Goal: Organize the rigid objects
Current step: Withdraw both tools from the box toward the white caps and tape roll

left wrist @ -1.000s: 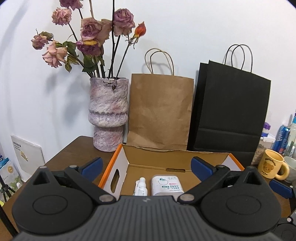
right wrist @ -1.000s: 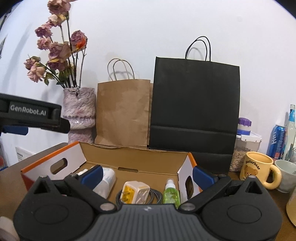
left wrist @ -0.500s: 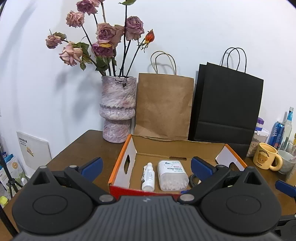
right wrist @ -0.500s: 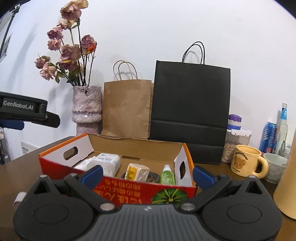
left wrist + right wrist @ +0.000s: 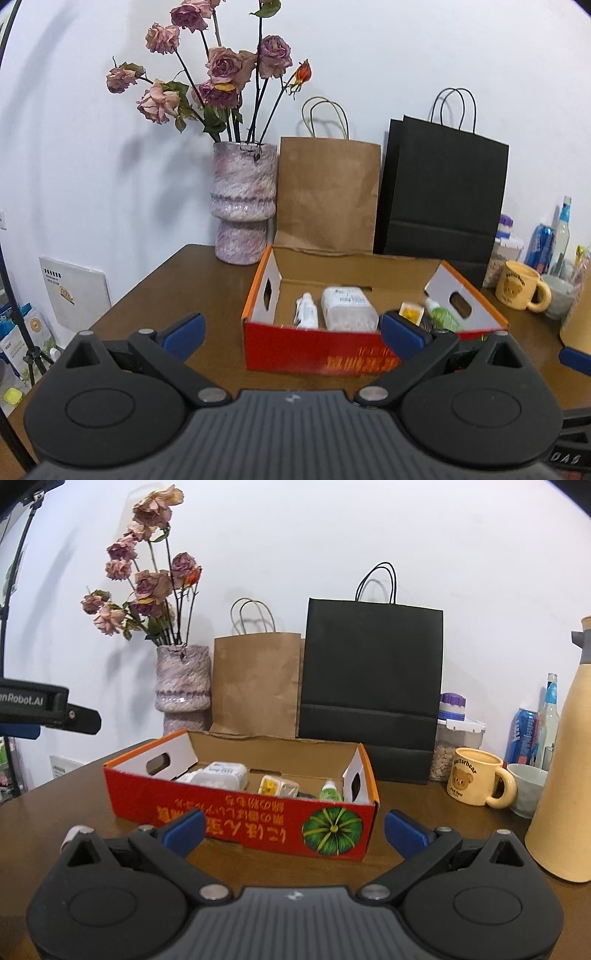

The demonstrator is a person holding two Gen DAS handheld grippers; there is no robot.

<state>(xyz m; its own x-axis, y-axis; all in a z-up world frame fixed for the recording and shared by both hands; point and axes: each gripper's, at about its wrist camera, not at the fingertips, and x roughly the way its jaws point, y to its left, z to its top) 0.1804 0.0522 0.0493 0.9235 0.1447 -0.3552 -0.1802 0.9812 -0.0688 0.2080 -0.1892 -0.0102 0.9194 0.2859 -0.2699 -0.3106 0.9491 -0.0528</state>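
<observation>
A red and orange cardboard box (image 5: 317, 354) (image 5: 240, 819) stands on the brown table. Inside lie a small white bottle (image 5: 306, 314), a white plastic container (image 5: 349, 308) (image 5: 223, 775), a yellow and white charger cube (image 5: 277, 786) (image 5: 410, 311) on a black cable, and a green bottle (image 5: 330, 792) (image 5: 441, 315). My left gripper (image 5: 291, 334) is open and empty, in front of the box. My right gripper (image 5: 293, 829) is open and empty, just short of the box's front wall.
A stone vase of dried roses (image 5: 243, 203), a brown paper bag (image 5: 328, 192) and a black paper bag (image 5: 443, 192) stand behind the box. A yellow bear mug (image 5: 476, 781), a white cup (image 5: 526, 788), a tan flask (image 5: 565, 775), a can and bottles stand right.
Both grippers have drawn back from above the box toward the table's front. The box's red front wall now shows in both views. Both stay open and empty.
</observation>
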